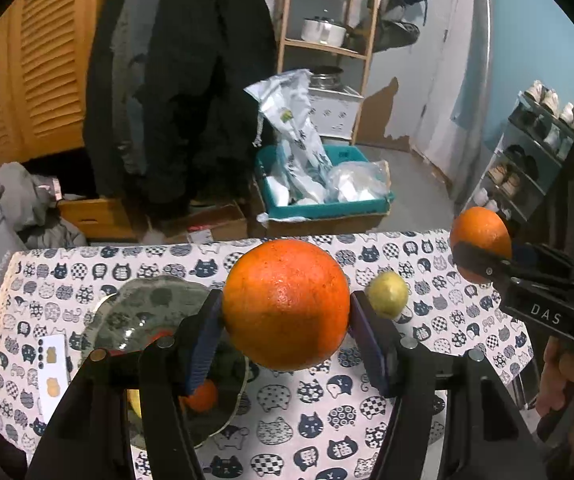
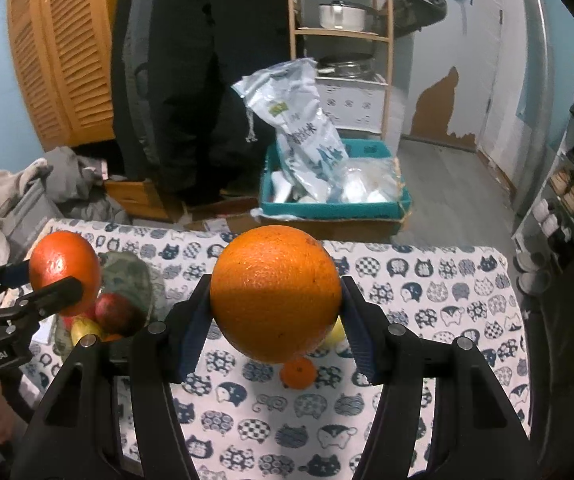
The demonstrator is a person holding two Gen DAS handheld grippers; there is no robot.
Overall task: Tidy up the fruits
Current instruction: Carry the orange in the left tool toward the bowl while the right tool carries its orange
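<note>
My left gripper is shut on a large orange and holds it above the cat-print tablecloth. My right gripper is shut on a second large orange, also lifted off the cloth. Each gripper shows in the other's view: the right gripper at the far right, the left gripper at the far left. A glass bowl on the left holds a red apple, a yellow fruit and a small orange. A lemon and a tangerine lie on the cloth.
A white card lies left of the bowl. Beyond the table's far edge stand a teal crate with bags, hanging dark coats and a wooden shelf. A shoe rack is at the right. A person's hand grips the right gripper's handle.
</note>
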